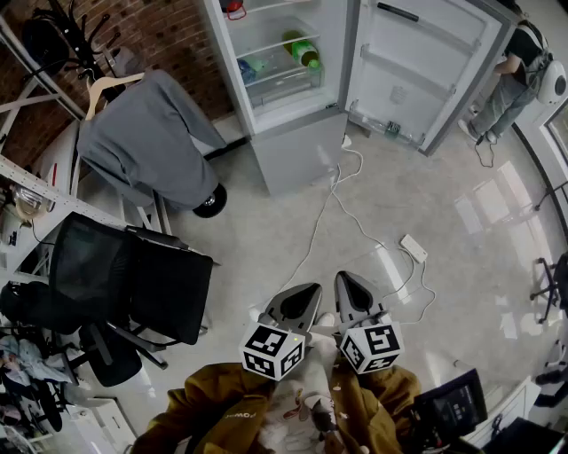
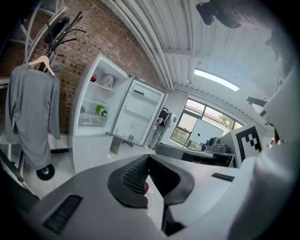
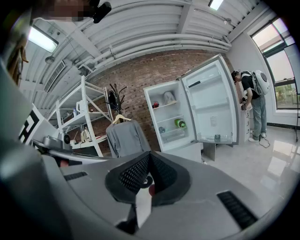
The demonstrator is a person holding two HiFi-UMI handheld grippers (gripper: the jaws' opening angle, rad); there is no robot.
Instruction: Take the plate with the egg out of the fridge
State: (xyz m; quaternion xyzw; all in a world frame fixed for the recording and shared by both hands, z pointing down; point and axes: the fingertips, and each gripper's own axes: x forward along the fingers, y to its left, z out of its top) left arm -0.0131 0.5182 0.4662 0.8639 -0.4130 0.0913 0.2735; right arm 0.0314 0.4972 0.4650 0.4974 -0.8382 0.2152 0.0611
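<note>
The white fridge (image 1: 284, 80) stands open across the floor, its door (image 1: 417, 62) swung to the right. A green bottle (image 1: 304, 51) lies on a middle shelf and something red (image 1: 232, 8) sits on the upper one. I cannot make out a plate with an egg from here. My left gripper (image 1: 311, 291) and right gripper (image 1: 346, 279) are side by side close to my body, far from the fridge and pointing towards it. Both are shut with nothing between the jaws, as the left gripper view (image 2: 148, 157) and right gripper view (image 3: 150, 153) show.
A grey garment on a hanger (image 1: 146, 133) and a black office chair (image 1: 124, 275) stand left of the path. A white cable and power strip (image 1: 414, 247) lie on the floor between me and the fridge. A person (image 1: 515, 71) stands beyond the fridge door.
</note>
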